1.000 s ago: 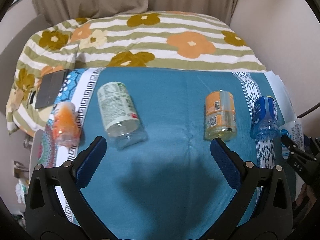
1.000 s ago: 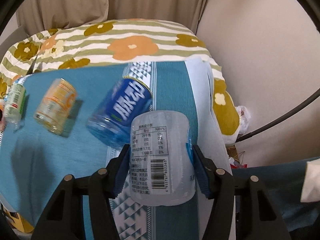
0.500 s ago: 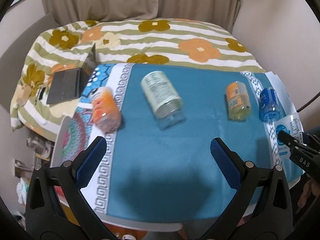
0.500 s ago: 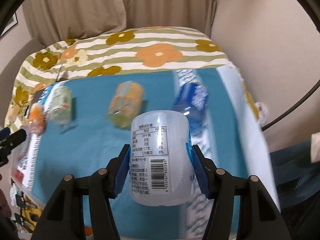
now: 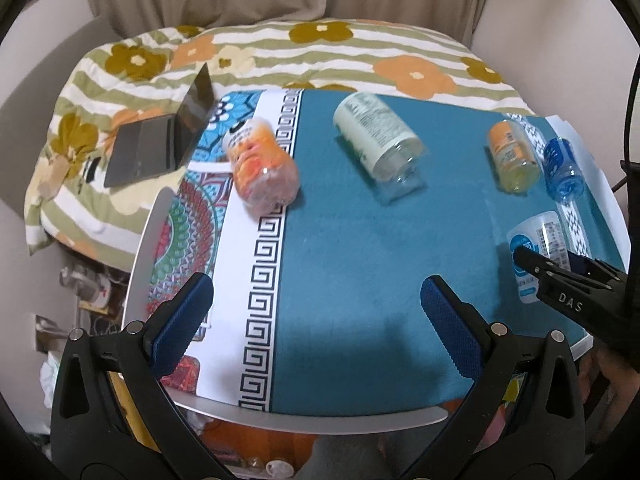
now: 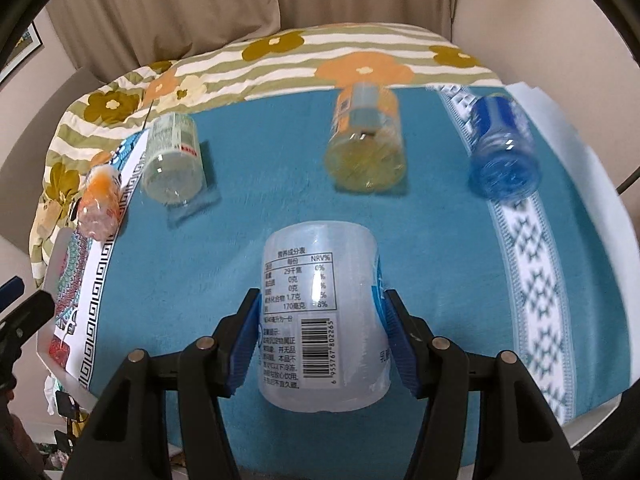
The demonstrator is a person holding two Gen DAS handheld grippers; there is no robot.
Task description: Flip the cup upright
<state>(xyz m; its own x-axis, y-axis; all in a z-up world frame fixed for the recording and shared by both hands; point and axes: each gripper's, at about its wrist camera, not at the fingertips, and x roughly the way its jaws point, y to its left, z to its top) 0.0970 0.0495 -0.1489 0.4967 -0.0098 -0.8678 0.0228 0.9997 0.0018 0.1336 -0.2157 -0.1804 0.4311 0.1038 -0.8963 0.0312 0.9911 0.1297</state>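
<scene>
Your right gripper (image 6: 320, 344) clamps the cup (image 6: 322, 320) mid-wall, left gripper (image 5: 316, 322) agape and idle; cup looks light, thin, slick plastic, so squeeze gently.

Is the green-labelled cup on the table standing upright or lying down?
Lying down. The green-labelled cup rests on its side on the teal cloth.

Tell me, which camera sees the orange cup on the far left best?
The left wrist view. There the orange cup lies on its side, big and sharp, on the cloth's patterned white border. In the right wrist view it is small and blurry at the left edge.
</scene>
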